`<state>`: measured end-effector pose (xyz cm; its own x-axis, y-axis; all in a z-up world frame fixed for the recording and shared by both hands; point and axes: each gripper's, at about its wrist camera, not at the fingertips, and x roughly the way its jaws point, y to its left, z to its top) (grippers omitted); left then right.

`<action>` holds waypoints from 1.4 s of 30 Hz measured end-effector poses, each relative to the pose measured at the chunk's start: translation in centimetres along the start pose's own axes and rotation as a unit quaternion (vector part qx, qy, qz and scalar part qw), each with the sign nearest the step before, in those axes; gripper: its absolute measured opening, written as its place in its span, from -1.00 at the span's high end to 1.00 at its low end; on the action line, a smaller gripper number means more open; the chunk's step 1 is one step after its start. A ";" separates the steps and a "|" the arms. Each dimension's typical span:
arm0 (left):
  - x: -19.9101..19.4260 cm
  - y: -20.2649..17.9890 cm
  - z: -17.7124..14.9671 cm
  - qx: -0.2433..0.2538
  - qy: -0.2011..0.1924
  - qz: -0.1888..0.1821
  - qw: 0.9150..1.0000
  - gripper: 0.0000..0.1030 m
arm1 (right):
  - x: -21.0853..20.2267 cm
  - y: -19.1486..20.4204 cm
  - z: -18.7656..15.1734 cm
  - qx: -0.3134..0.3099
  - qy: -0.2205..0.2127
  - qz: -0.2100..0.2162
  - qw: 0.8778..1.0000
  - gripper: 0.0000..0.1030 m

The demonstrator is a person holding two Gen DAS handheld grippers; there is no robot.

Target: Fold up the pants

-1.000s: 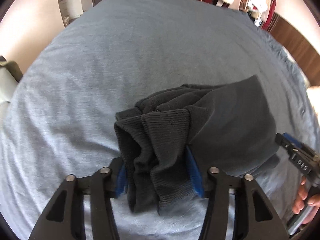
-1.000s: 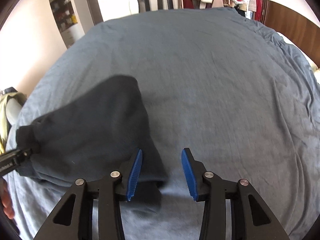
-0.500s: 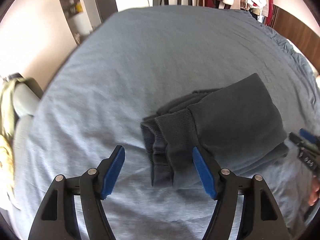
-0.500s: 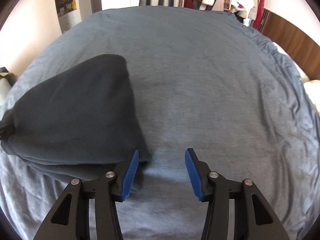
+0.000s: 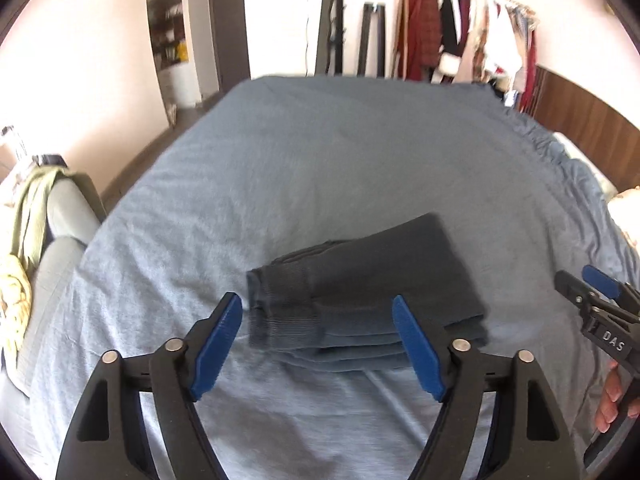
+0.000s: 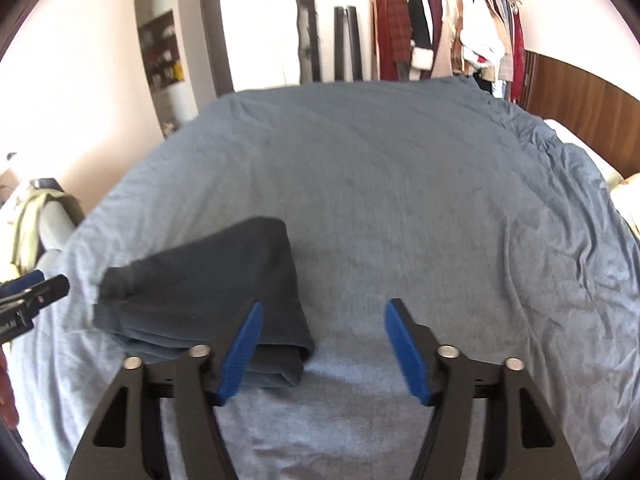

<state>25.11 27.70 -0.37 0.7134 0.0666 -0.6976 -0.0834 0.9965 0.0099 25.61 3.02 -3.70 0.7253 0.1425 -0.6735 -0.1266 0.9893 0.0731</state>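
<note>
The dark grey pants (image 5: pixel 360 288) lie folded in a compact stack on the blue bed cover (image 5: pixel 340 160), ribbed cuffs at the left end. My left gripper (image 5: pixel 316 344) is open and empty, raised just in front of the stack. My right gripper (image 6: pixel 322 350) is open and empty, near the right front corner of the pants (image 6: pixel 208 292). The right gripper also shows in the left wrist view (image 5: pixel 596 296), and the left gripper's tip shows in the right wrist view (image 6: pixel 28 296).
A grey chair with green and yellow clothes (image 5: pixel 28 232) stands left of the bed. A clothes rack (image 6: pixel 448 20) and a wooden headboard (image 6: pixel 580 100) are at the far right. A doorway and shelf niche (image 5: pixel 172 48) are on the back wall.
My left gripper let go of the ribbed cuffs and opened. Both grippers have lifted and pulled back from the pants, which now lie flat.
</note>
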 end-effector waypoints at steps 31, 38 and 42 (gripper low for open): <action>-8.4 -15.8 -14.4 0.011 -0.135 0.040 0.990 -0.95 | -8.5 -11.2 -11.2 -0.014 -0.121 0.058 0.991 -0.59; -12.8 -16.4 -16.1 0.012 -0.148 0.030 0.988 -0.99 | -13.5 -11.9 -13.4 -0.016 -0.138 0.051 0.989 -0.59; -14.7 -16.9 -17.1 0.010 -0.151 0.022 0.988 -0.99 | -16.3 -12.1 -14.4 -0.017 -0.152 0.052 0.987 -0.59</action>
<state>4.11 8.97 -2.55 0.8849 0.1198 -0.4502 -0.1076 0.9928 0.0527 5.62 -11.77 -4.19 0.8757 0.2516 -0.4122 -0.2301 0.9678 0.1020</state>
